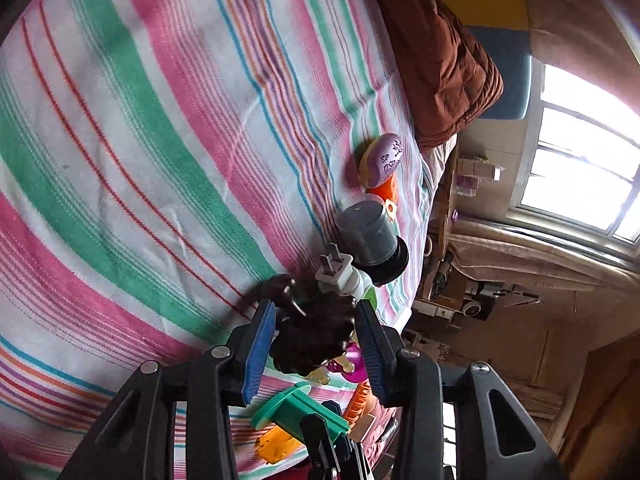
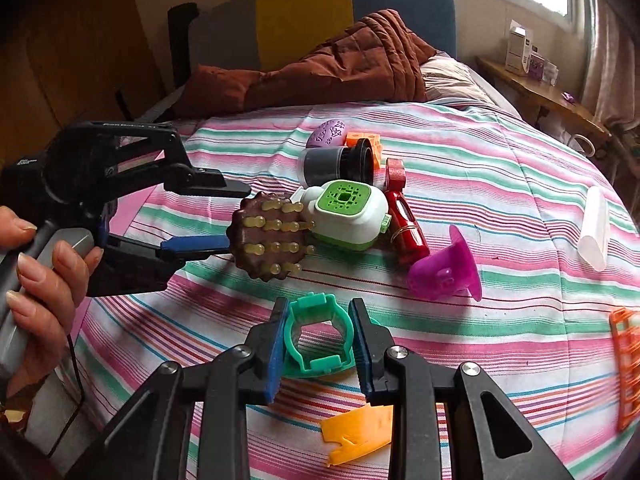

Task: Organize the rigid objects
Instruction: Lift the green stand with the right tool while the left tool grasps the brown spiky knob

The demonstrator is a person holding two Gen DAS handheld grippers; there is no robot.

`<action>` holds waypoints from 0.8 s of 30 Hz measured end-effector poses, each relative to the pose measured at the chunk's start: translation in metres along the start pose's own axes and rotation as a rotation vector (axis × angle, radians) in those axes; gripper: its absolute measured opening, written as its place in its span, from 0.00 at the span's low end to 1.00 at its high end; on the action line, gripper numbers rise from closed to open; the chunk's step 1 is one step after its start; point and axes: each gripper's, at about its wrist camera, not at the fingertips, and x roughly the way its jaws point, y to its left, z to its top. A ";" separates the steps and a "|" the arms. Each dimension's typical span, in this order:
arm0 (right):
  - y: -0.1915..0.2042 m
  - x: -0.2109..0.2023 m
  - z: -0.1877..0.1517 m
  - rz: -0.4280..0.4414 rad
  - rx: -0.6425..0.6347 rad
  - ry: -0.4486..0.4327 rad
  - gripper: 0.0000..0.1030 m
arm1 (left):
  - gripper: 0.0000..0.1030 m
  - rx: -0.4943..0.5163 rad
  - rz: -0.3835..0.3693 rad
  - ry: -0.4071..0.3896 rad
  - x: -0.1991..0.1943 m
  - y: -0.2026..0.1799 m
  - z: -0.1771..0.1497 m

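On the bed with the striped sheet [image 2: 500, 168], many small plastic things are lying together. The left tool [image 2: 224, 216] is pinching a round dark brown massage brush [image 2: 272, 236] between its blue pads; the brush has a wavy edge and rows of pale yellow, rubber-like knobs on its face, and it is hanging just beside a white and green plug-in device [image 2: 348, 216]. In the left wrist view the same brush [image 1: 316, 336] is sitting between the two pads, and the plug pins of the white device [image 1: 336, 268] are showing just beyond it. A hand [image 2: 40, 280] is gripping the grey handle of the left tool.

The right tool [image 2: 318, 340] is pressing its pads on both sides of a teal plastic ring clip [image 2: 316, 336], which is open in the middle with small tabs at the top and the bottom. A flat yellow piece [image 2: 360, 432] is lying on the sheet under this tool.

Behind the white device, a grey cylinder with a black base [image 2: 336, 164] is lying on its side, touching a purple egg-shaped thing [image 2: 326, 134] and an orange block [image 2: 370, 142]. A shiny red clip [image 2: 404, 220] is lying near a magenta suction-cup piece [image 2: 444, 272]. Well apart on the right, a white tube [image 2: 596, 228] and an orange grid [image 2: 626, 360] are resting.
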 end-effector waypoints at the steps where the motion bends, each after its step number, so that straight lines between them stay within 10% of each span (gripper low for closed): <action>1: -0.001 0.001 0.000 0.002 0.006 0.003 0.29 | 0.40 -0.020 -0.015 0.004 0.000 0.003 0.002; 12: 0.002 0.002 -0.001 0.010 0.007 0.018 0.29 | 0.30 -0.169 0.024 -0.077 0.024 0.009 0.009; 24: -0.002 0.000 0.000 -0.001 0.017 0.002 0.29 | 0.22 0.164 0.051 -0.035 0.028 -0.028 0.004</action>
